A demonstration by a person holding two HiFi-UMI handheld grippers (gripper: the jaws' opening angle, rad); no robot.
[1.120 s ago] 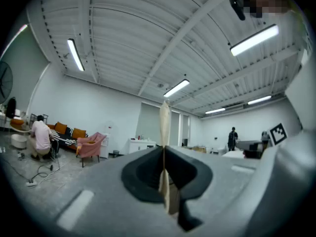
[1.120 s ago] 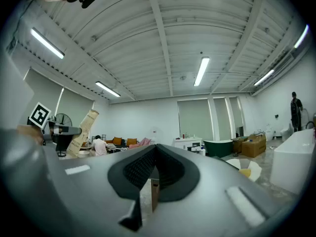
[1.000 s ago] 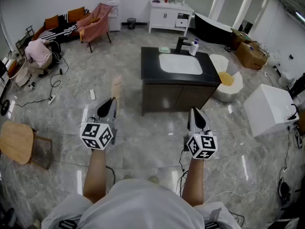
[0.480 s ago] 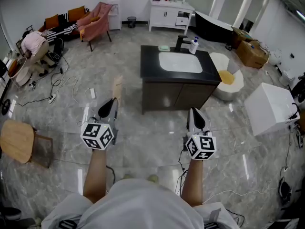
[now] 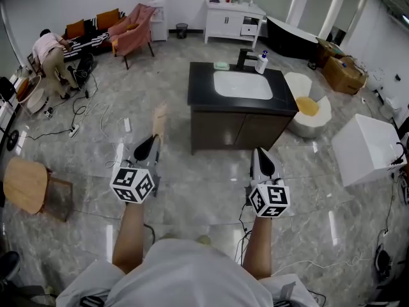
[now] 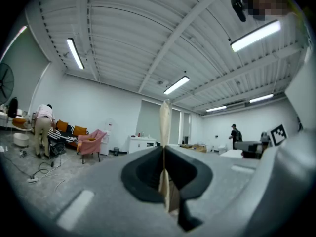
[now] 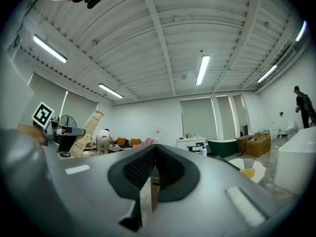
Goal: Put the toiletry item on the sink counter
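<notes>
Tan flat toiletry carton (image 5: 158,121): still pinching it upright in the closed left gripper (image 5: 148,142), with the right gripper (image 5: 259,155) pressed together on nothing. Barely drifting over the last second, staying well short of the black-topped sink counter (image 5: 200,87). Probably still needing to walk up before setting anything down.

Bare studio hall: freestanding sink vanity (image 5: 202,87), bathtub (image 5: 289,29), sofa (image 5: 86,32).

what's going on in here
A person stands on the floor facing the sink counter, a gripper in each hand. The left gripper is shut on a flat tan packet, held upright. The right gripper is shut with nothing in its fingers. The packet is not yet on the counter, where a white bottle stands by the tap.
</notes>
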